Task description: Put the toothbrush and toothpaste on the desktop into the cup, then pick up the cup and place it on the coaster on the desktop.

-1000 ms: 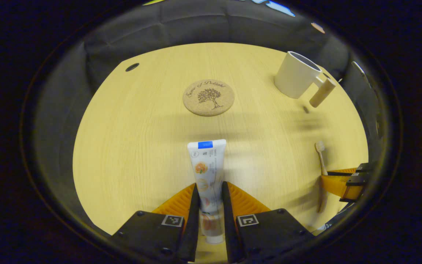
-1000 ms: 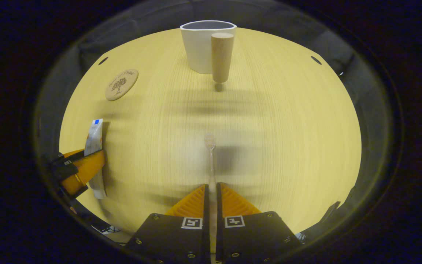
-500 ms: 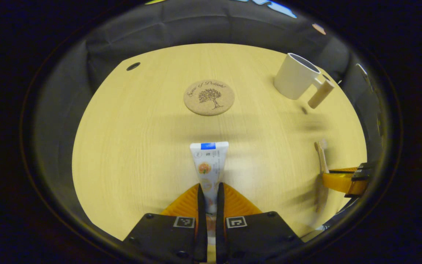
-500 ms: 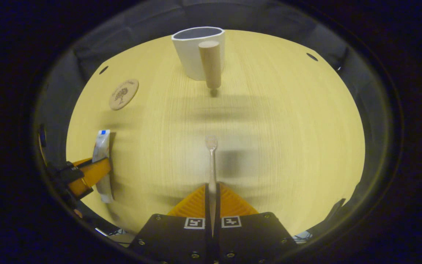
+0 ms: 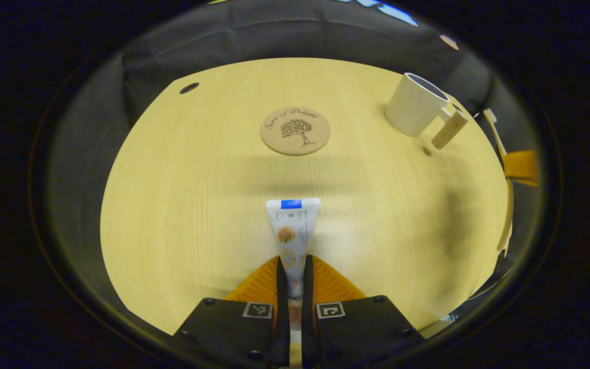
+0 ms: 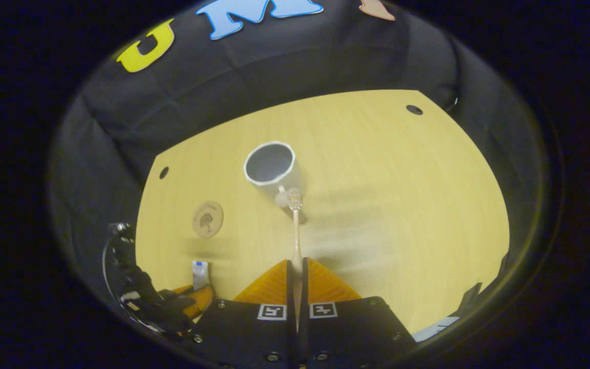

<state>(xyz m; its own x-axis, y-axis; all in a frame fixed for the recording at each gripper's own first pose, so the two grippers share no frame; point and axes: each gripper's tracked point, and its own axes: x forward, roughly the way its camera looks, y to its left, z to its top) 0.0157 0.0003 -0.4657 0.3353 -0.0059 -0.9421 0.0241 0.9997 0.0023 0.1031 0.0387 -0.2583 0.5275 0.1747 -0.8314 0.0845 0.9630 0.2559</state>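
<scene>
Left gripper (image 5: 294, 271) pinches the toothpaste (image 5: 292, 228) low over the tabletop (image 5: 182, 205); right gripper (image 6: 295, 274) pinches the toothbrush (image 6: 295, 225) (head before the cup (image 6: 270, 171)).

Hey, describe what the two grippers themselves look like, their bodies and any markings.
Both the left gripper and the right gripper have a black block body with small screws and two square black-and-white tags, one per side. Ribbed, wedge-shaped surfaces slope outward beside the fingers.

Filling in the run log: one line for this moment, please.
left gripper: shut on toothpaste, low over desktop | right gripper: shut on toothbrush, raised, facing cup | coaster: bare
</scene>
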